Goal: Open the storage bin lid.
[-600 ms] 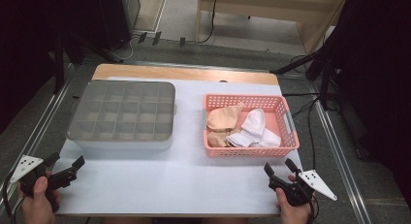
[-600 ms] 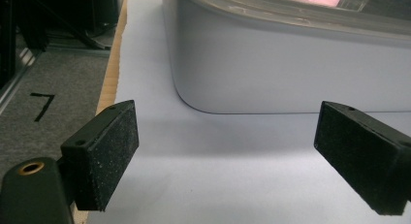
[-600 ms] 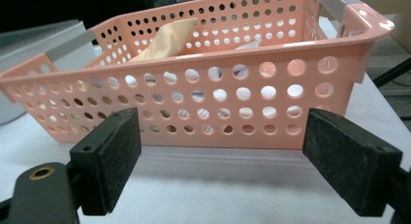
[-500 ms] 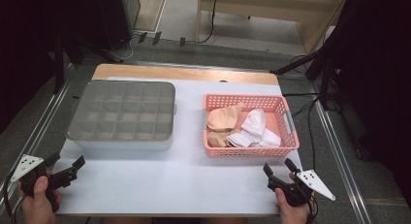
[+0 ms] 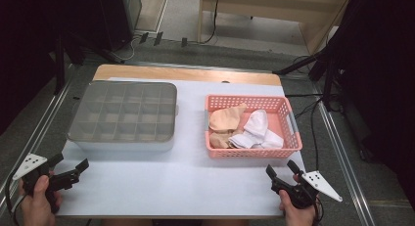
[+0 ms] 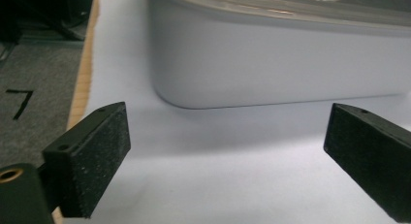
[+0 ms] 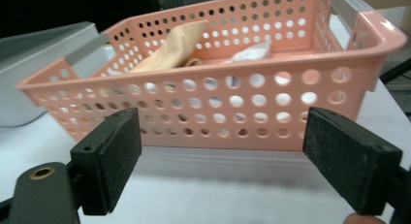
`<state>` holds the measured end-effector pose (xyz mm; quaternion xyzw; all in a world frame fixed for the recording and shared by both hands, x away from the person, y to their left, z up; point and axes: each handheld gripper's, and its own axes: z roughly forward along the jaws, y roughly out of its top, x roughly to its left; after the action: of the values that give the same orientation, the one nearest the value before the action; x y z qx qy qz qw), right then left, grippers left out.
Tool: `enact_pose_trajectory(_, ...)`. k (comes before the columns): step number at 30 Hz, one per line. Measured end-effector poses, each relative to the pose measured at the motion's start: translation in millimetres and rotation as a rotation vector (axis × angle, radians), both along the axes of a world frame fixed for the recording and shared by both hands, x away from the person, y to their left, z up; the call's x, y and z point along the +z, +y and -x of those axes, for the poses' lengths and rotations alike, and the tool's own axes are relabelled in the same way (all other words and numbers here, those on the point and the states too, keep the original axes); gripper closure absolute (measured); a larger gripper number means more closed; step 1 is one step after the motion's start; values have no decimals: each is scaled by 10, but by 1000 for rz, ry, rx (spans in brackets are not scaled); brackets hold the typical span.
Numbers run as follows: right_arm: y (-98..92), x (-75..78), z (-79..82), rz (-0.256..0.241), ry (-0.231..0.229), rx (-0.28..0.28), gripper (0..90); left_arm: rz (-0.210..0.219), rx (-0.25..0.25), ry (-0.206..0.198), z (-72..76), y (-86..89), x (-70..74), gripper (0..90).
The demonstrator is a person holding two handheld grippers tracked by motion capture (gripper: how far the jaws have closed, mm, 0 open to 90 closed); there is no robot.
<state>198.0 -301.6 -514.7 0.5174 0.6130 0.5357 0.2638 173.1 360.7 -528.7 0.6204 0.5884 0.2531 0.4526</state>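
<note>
Both grippers hover with jaws spread wide and holding nothing, the left gripper [image 5: 68, 171] near the grey compartment box [image 5: 123, 116], the right gripper [image 5: 283, 171] just before the pink basket [image 5: 289, 119] holding a tan sock [image 5: 225, 119] and white socks [image 5: 257, 130].

Black "7" mark [image 6: 18, 102] on grey floor [image 6: 34, 73]

— What sits nearest the right gripper's side?
— A pink perforated basket [image 5: 250, 150], upright on the white table cover, holding a tan sock [image 5: 226, 119] and white socks [image 5: 257, 130] heaped beside it.
— And on the left?
— A grey divided organiser box [image 5: 122, 116], flat, its grid of compartments under a clear lid, well apart from the basket.
</note>
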Motion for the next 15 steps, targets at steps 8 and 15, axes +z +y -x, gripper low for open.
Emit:
enact_pose_trajectory(8,254,115,133,83,-36,22,154,31,-18,-45,63,-28,112,16)
enact_pose_trajectory(15,476,248,134,102,-48,29,143,41,-17,-49,79,-46,211,0)
